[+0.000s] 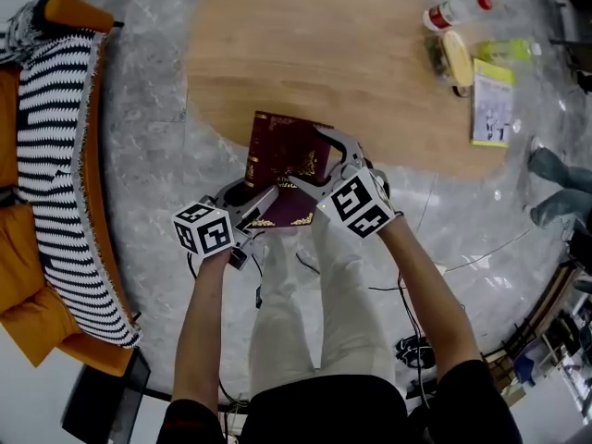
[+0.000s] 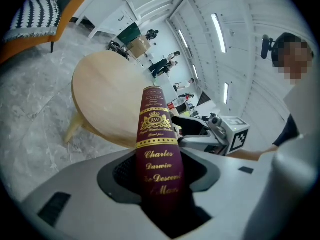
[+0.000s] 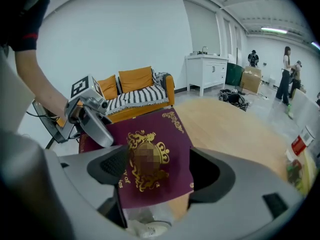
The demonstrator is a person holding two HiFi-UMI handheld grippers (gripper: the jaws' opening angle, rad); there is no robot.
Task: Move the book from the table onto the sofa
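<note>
Left gripper (image 1: 259, 197) is clamping the spine of the maroon book (image 1: 282, 155), whose gold-lettered back is standing upright between its jaws. The right gripper (image 1: 324, 166) is pinching the cover's near edge from the other side, so the two are sharing the load. The book is hanging just ahead of both grippers, at the near rim of the wooden table (image 1: 370, 54) and, by my reckoning, already clear of its top.

So the lift is the step in hand, and the carry is coming next. That is calling for a swing well out to the left gripper's outer side, where the orange sofa (image 1: 20, 285) is waiting with a striped throw (image 1: 51, 137) lying over its seat. Both grips will need to be holding firm as the person turns, since a hardback could be twisting between two narrow pairs of pads.

Out past the right gripper, a thin cable (image 1: 481, 259) is trailing over the floor. It looks like the one thing to be stepping clear of. Far beyond the jaws, at the table's other end, a bottle (image 1: 453, 12) and a green booklet (image 1: 493, 103) are lying well apart from the book and out of the path. Further off on the right gripper's side, somebody else's legs (image 1: 555, 188) are showing.
</note>
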